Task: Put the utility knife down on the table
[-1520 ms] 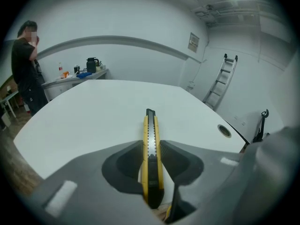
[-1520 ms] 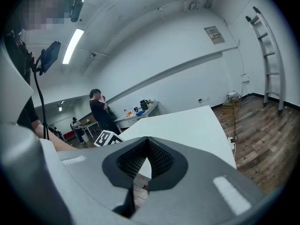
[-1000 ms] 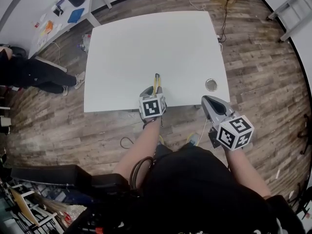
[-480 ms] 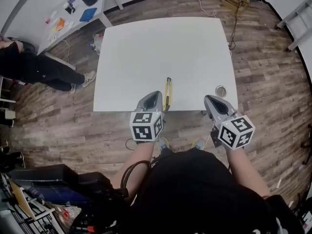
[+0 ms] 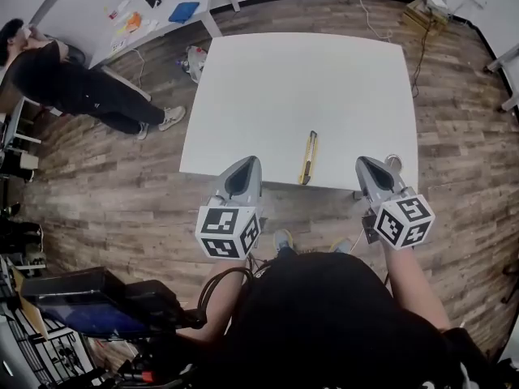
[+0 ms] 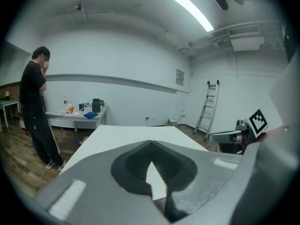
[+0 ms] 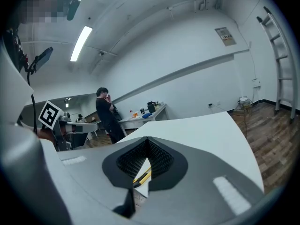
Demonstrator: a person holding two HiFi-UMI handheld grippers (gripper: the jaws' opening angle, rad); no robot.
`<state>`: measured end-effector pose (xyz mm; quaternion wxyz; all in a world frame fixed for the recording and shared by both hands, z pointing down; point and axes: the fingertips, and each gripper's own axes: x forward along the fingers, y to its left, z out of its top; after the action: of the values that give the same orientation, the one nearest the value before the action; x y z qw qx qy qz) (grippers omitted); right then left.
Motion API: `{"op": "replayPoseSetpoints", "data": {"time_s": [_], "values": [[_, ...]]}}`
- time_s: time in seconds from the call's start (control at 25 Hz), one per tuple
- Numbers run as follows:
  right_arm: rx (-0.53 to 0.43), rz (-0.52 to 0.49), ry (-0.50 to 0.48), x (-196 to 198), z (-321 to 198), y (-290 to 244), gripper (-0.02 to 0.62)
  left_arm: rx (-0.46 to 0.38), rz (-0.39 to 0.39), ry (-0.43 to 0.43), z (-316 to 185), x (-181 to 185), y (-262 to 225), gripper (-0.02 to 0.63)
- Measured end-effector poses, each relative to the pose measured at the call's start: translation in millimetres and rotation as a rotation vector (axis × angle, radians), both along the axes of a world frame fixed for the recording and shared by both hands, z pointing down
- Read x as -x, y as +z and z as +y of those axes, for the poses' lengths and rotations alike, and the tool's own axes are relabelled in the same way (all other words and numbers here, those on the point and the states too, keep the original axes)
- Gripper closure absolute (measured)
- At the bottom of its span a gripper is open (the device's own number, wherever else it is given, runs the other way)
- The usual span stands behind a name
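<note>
The utility knife (image 5: 308, 158), yellow and black, lies flat on the white table (image 5: 300, 79) close to its front edge, pointing away from me. Nothing touches it. My left gripper (image 5: 246, 163) is held off the table's front edge, left of the knife, with its jaws shut and empty (image 6: 151, 144). My right gripper (image 5: 366, 165) hovers at the front edge to the right of the knife, also shut on nothing (image 7: 147, 140). Through the opening of the right gripper's jaws a piece of the knife (image 7: 143, 176) shows.
A small round metal object (image 5: 393, 162) sits on the table's front right corner beside the right gripper. A person (image 5: 73, 87) stands at the left near a side table (image 5: 170, 6) with several items. A ladder (image 6: 206, 108) leans on the far wall.
The left gripper held the knife over the table's front edge, then let it go and drew back toward me. The knife now rests on the table alone.
</note>
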<state>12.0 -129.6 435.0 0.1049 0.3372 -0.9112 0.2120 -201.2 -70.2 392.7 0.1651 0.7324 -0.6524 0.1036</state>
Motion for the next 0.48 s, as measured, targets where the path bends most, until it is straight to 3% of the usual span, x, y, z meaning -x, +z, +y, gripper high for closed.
{"op": "replayPoseSetpoints", "data": {"time_s": [0.48], "values": [[-0.021,0.023,-0.016,9,12,-4,0.572,0.000,0.012,0.021,4,0,-1,0.606]]}}
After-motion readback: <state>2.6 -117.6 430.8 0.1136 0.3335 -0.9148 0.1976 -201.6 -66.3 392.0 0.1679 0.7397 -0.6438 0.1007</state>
